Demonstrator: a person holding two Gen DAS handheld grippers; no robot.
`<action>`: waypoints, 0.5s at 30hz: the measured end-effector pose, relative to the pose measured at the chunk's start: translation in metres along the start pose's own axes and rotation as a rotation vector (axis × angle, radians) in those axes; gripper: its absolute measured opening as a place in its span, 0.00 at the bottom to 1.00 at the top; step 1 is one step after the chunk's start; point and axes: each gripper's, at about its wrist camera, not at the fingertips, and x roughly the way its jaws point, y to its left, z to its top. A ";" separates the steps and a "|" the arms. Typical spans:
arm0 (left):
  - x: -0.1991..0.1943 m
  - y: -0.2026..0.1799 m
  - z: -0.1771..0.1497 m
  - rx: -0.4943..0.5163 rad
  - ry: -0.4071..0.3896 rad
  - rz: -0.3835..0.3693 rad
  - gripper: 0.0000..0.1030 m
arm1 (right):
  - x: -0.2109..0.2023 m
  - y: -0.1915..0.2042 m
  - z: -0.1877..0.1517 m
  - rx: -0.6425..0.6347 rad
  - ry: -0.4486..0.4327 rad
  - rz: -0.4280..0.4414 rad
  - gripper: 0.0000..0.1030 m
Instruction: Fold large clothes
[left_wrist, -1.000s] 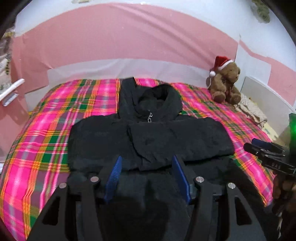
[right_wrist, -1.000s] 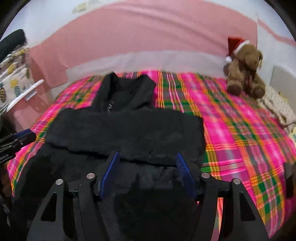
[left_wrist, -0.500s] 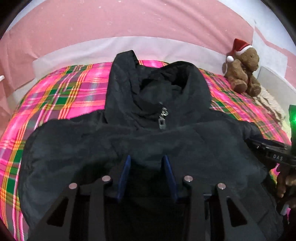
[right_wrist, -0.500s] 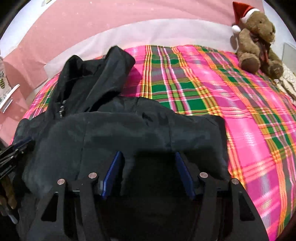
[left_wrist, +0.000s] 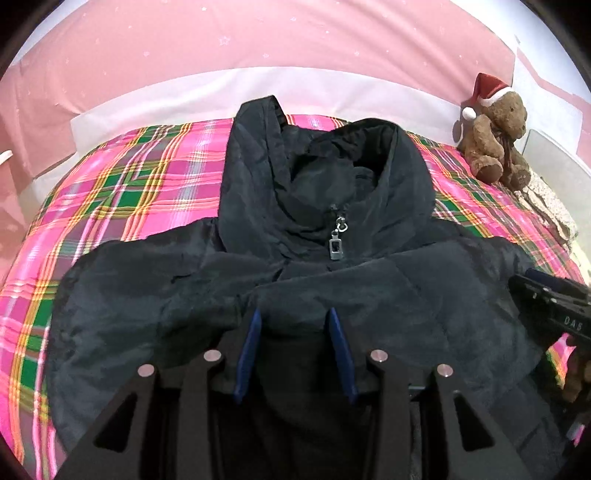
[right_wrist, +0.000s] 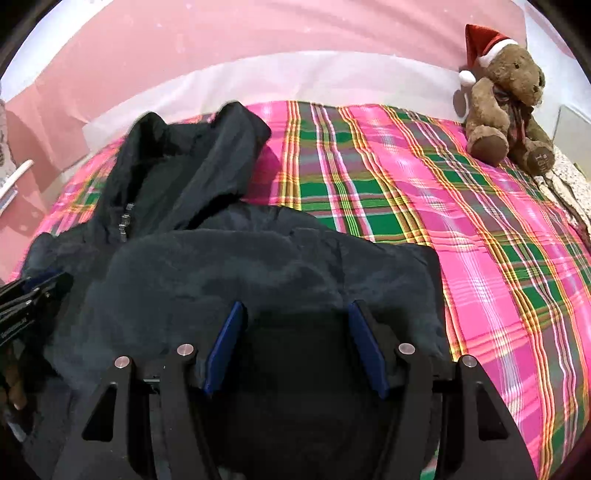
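Note:
A large black hooded jacket lies on the plaid bed, hood toward the wall, zipper pull at the collar, sleeves folded across the chest. It also shows in the right wrist view. My left gripper has its blue pads either side of a bunch of jacket fabric, the jaws partly closed on it. My right gripper straddles jacket fabric with wider jaws. The right gripper also shows at the left view's right edge, the left gripper at the right view's left edge.
The bed has a pink and green plaid cover. A brown teddy bear in a Santa hat sits at the far right corner by the pink wall. A pale cloth lies beside the bear.
Both grippers have moved forward toward the hood, carrying the lower part of the jacket up over the chest. The left jaws have narrowed on the fabric.

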 end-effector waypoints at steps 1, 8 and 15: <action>-0.010 -0.001 -0.001 0.007 -0.015 0.002 0.40 | -0.005 0.001 -0.002 -0.003 -0.005 -0.005 0.59; -0.003 -0.004 -0.019 0.033 -0.012 -0.001 0.43 | 0.005 0.015 -0.019 -0.040 0.002 -0.005 0.59; 0.010 -0.008 -0.020 0.042 -0.015 0.019 0.50 | 0.017 0.017 -0.024 -0.052 0.008 -0.016 0.59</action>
